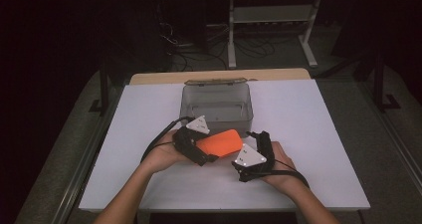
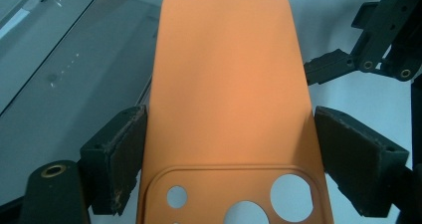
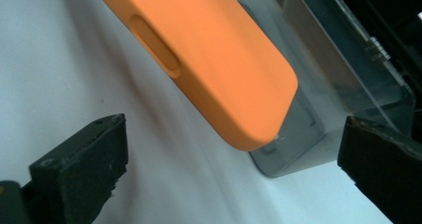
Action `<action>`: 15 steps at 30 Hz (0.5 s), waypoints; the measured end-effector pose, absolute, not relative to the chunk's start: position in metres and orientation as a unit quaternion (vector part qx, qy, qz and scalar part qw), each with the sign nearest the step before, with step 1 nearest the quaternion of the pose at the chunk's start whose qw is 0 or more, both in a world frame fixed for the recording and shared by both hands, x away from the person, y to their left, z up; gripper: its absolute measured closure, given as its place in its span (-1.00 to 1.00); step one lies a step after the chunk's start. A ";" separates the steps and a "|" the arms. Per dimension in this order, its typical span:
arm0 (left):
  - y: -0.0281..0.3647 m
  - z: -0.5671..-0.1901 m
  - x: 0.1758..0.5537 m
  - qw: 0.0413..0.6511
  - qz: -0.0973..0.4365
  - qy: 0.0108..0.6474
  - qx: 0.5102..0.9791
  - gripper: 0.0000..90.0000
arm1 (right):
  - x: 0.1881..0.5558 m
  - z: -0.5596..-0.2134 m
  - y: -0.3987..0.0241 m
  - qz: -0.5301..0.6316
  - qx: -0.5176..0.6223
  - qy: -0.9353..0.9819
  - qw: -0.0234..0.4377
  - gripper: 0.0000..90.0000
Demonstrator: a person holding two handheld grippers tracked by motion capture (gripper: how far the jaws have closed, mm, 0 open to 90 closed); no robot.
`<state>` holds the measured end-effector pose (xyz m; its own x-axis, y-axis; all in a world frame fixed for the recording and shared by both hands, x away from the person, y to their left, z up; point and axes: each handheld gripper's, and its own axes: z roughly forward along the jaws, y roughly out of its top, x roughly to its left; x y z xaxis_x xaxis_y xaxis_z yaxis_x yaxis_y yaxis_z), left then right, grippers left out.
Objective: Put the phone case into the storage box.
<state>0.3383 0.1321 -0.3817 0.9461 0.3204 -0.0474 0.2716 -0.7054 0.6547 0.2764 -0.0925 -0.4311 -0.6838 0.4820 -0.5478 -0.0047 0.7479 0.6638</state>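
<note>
Orange phone case clamped in my left gripper, right gripper wide beside it

Case first: the orange phone case (image 1: 219,143) sits at the centre of the high view, just at 6 o'clock from the clear plastic box (image 1: 217,106) on the white counter (image 1: 308,134). My left gripper (image 1: 199,145) has it by its camera-cutout end, and the free end points toward 2 o'clock, tipped up off the counter. In the left gripper view I see both pads (image 2: 124,157) pressed flat against the long edges of the case (image 2: 226,84), with the camera holes low in the frame between them, so the jaws stand wide but are closed on the case.

My right gripper (image 1: 255,147) sits at 4 o'clock from the case, just beside its free end. In the right gripper view its jaws are spread far apart with nothing between the pads (image 3: 94,159); the rounded corner of the case (image 3: 214,59) hangs ahead at 12 o'clock, apart from both pads, and the box's corner (image 3: 318,129) lies just behind it.
</note>
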 end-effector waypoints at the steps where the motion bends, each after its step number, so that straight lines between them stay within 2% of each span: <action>1: 0.132 -0.382 0.338 0.349 0.034 0.160 0.923 -0.64 | 0.276 -0.431 -0.092 0.326 0.139 0.857 0.374 -1.00; 15: 0.131 -0.382 0.338 0.351 0.032 0.163 0.922 -0.64 | 0.272 -0.433 -0.088 0.300 0.102 0.851 0.419 -1.00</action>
